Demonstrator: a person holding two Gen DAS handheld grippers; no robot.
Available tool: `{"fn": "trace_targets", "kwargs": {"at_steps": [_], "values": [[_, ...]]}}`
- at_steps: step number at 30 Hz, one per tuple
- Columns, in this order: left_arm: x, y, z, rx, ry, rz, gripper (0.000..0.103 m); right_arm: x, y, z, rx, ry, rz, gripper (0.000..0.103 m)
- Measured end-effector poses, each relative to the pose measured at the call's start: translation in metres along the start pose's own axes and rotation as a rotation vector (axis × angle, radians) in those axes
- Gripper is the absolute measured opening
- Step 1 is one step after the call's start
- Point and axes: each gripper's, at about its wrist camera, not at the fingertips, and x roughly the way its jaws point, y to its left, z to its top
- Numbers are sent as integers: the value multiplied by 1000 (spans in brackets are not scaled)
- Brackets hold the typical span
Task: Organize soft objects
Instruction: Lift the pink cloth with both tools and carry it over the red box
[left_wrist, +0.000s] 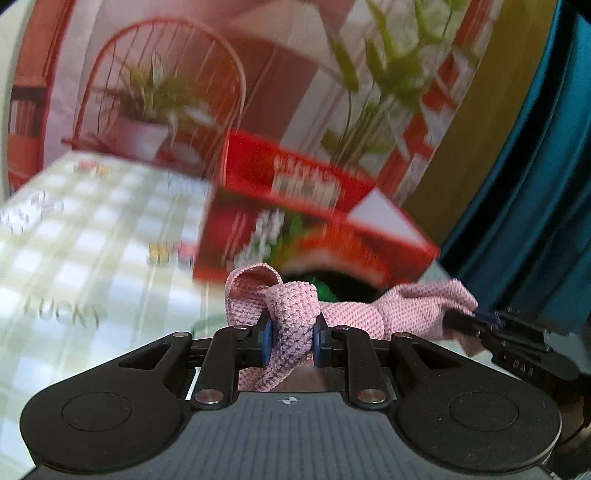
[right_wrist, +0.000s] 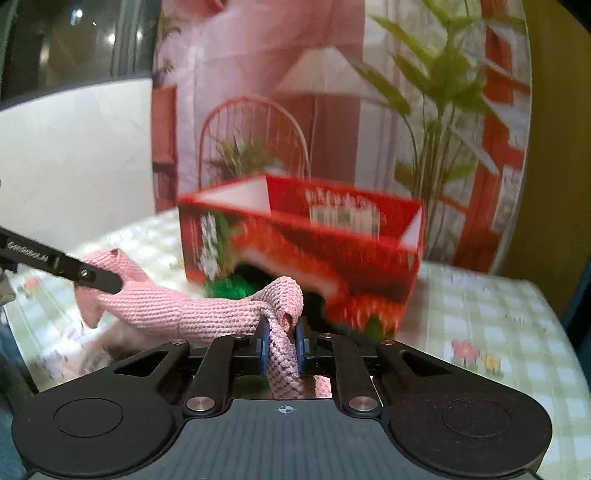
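Observation:
A pink knitted cloth (left_wrist: 354, 314) hangs stretched between both grippers above the table. My left gripper (left_wrist: 292, 338) is shut on one end of it, the knit bunched between the blue pads. My right gripper (right_wrist: 281, 345) is shut on the other end of the pink cloth (right_wrist: 192, 314). In the left wrist view the right gripper's fingers (left_wrist: 465, 321) reach in from the right edge; in the right wrist view the left gripper's finger (right_wrist: 88, 275) comes in from the left. Just behind the cloth stands an open red printed box (right_wrist: 332, 236), also seen as the red box (left_wrist: 295, 206).
A green and white checked tablecloth (right_wrist: 498, 325) covers the table (left_wrist: 74, 240). Something green (right_wrist: 231, 288) lies at the box's foot. A printed backdrop with a chair and plants (right_wrist: 258, 129) stands behind. A teal curtain (left_wrist: 535, 184) hangs at right.

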Motion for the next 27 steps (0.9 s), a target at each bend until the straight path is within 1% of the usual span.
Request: {"fn": "trace_targets", "kwargs": {"at_steps": [6, 9, 12, 16, 19, 22, 27], "values": [[0, -11, 48, 55, -86, -4, 21, -5, -17, 42, 10, -75, 19, 12], [8, -20, 71, 91, -123, -2, 22, 1, -30, 66, 10, -97, 14, 12], [25, -28, 94, 119, -145, 8, 22, 9, -43, 89, 12, -119, 7, 12], [57, -33, 122, 114, -142, 19, 22, 32, -62, 115, 14, -132, -29, 12], [86, -29, 143, 117, -135, 43, 22, 55, -76, 129, 54, -137, -66, 11], [116, -19, 159, 99, -63, 73, 22, 80, -87, 140, 86, -119, -100, 11], [150, -3, 177, 74, -27, 83, 22, 122, -98, 154, 94, -65, -136, 11]]}}
